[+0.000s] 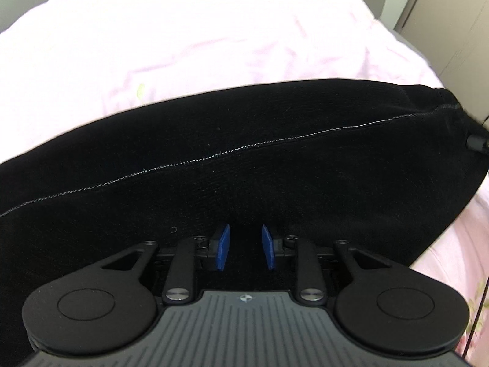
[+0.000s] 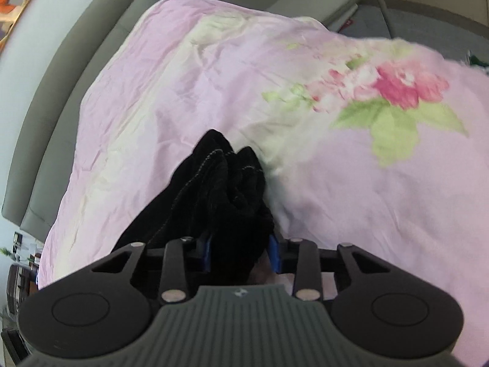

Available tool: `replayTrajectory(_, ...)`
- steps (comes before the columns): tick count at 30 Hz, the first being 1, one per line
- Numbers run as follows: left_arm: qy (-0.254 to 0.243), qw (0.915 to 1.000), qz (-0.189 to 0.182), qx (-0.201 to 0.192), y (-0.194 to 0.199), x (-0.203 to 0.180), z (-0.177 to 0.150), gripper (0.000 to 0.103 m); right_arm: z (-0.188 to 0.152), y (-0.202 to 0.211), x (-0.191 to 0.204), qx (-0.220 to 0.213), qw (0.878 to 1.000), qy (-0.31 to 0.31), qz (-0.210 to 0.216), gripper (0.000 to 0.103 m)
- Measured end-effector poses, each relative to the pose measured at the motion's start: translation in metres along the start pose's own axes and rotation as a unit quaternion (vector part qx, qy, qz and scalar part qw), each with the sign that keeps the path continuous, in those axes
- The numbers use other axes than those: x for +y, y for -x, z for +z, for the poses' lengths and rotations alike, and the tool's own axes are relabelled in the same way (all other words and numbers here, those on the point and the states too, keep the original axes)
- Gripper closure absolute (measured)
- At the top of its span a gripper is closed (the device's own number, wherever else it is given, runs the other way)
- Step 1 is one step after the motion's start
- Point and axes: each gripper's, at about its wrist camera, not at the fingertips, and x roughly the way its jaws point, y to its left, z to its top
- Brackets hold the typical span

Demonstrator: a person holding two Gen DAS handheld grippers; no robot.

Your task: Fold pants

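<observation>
The black pants [image 1: 244, 159] lie across the pink bedding, with a pale stitched seam running left to right. My left gripper [image 1: 246, 247] points down at their near edge. Its blue pads [image 1: 224, 247] stand a little apart with black cloth in the gap, and whether they press on it does not show. In the right wrist view a bunched end of the pants [image 2: 226, 183] sticks up from between the fingers of my right gripper [image 2: 241, 253]. That gripper is shut on the cloth, which partly covers its blue pads [image 2: 274, 253].
A pink duvet [image 2: 336, 183] with a rose and green leaf print covers the bed. A grey padded headboard [image 2: 61, 91] runs along the left in the right wrist view. Pale cupboards [image 1: 434, 15] stand beyond the bed's far right corner.
</observation>
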Motion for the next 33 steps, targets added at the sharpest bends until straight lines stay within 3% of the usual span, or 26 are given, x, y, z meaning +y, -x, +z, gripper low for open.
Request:
replayTrajectory(5,-0.014,0.9997,0.004,-0.021,0.035,0.012,-0.01,0.073,0.007,0.041,0.07,-0.016,0.995,0.102,0.008,0.074)
replayTrajectory(9,-0.029,0.9991,0.009,-0.029,0.068,0.026,-0.018,0.073,0.001,0.062,0.141,-0.021,0.984,0.178,0.015,0.075)
replayTrajectory(16,-0.046,0.997,0.001,-0.062,0.14,0.058,-0.038,0.073,-0.043,0.07,0.266,-0.01,0.964,0.257,0.069,0.077)
replayTrajectory(21,-0.027,0.996,-0.001,-0.085,0.185,0.1,-0.056,0.073,-0.1,0.045,0.349,0.02,0.943,0.317,0.1,0.078)
replayTrajectory(25,0.011,0.9954,0.003,-0.095,0.198,0.145,-0.073,0.073,-0.158,0.003,0.397,0.063,0.929,0.347,0.112,0.078)
replayTrajectory(33,0.082,0.994,0.005,-0.072,0.189,0.218,-0.11,0.073,-0.278,-0.1,0.424,0.161,0.903,0.391,0.08,0.078)
